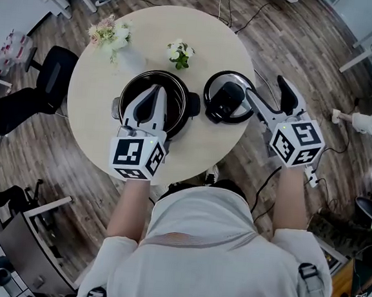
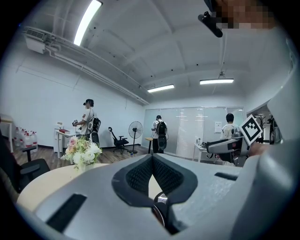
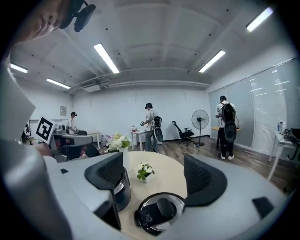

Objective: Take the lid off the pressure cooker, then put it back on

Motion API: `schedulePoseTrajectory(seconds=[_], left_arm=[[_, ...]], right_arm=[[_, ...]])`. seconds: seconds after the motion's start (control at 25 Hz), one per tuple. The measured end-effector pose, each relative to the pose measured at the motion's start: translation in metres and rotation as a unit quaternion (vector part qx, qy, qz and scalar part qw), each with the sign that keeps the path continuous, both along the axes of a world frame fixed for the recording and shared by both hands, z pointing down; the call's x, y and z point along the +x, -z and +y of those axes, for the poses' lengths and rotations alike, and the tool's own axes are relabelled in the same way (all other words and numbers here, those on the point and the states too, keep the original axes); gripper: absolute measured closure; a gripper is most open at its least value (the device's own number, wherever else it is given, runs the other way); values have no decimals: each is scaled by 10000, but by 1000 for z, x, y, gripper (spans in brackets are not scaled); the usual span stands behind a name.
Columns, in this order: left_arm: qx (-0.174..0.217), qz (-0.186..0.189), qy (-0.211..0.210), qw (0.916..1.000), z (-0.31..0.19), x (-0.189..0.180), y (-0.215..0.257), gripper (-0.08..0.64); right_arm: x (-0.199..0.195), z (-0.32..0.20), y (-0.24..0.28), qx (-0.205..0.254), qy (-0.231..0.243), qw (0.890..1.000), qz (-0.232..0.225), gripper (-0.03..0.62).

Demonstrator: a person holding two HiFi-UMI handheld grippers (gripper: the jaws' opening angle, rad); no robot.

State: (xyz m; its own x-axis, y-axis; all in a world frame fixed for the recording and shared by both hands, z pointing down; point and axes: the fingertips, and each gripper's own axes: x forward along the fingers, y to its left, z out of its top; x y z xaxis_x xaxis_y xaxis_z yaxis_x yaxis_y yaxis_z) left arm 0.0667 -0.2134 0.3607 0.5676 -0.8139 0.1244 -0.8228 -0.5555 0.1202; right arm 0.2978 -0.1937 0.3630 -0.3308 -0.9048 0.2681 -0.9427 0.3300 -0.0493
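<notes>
The black pressure cooker pot [image 1: 184, 109] stands without its lid on the round table [image 1: 91, 123], its metal inner rim showing. The lid [image 1: 228, 98], black-handled with a metal edge, lies flat on the table just right of the pot. My left gripper [image 1: 157, 93] hovers over the pot's near side, shut, its pads [image 2: 140, 176] touching with nothing seen between them. My right gripper [image 1: 262, 86] stands open at the table's right edge, close behind the lid. In the right gripper view the lid [image 3: 157, 213] lies below and ahead of the wide jaws [image 3: 154, 176], apart from both pads, with the pot [image 3: 119, 187] to its left.
A vase of pink and white flowers [image 1: 110, 34] and a small white-flowered plant [image 1: 180, 52] stand at the table's far side. A black office chair [image 1: 53, 75] is at the left. Cables run over the wooden floor. Several people stand in the background.
</notes>
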Motion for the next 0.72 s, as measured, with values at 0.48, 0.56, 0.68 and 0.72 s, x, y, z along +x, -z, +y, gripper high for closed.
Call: schedulePoseTrajectory(seconds=[0.48, 0.56, 0.68, 0.72], left_arm=[[-93, -126, -4, 9999, 3, 7, -8, 556], [-146, -162, 24, 9998, 4, 7, -12, 555], [-169, -214, 90, 9996, 6, 6, -13, 557], [-174, -234, 121, 9995, 7, 5, -14, 555]], right_arm=[[3, -28, -91, -1286, 396, 9886, 680, 166], [6, -36, -118, -1531, 446, 9839, 808, 166], [7, -48, -161, -1921, 559, 9751, 960, 167], [7, -52, -176, -2038, 599, 9720, 1004, 167]])
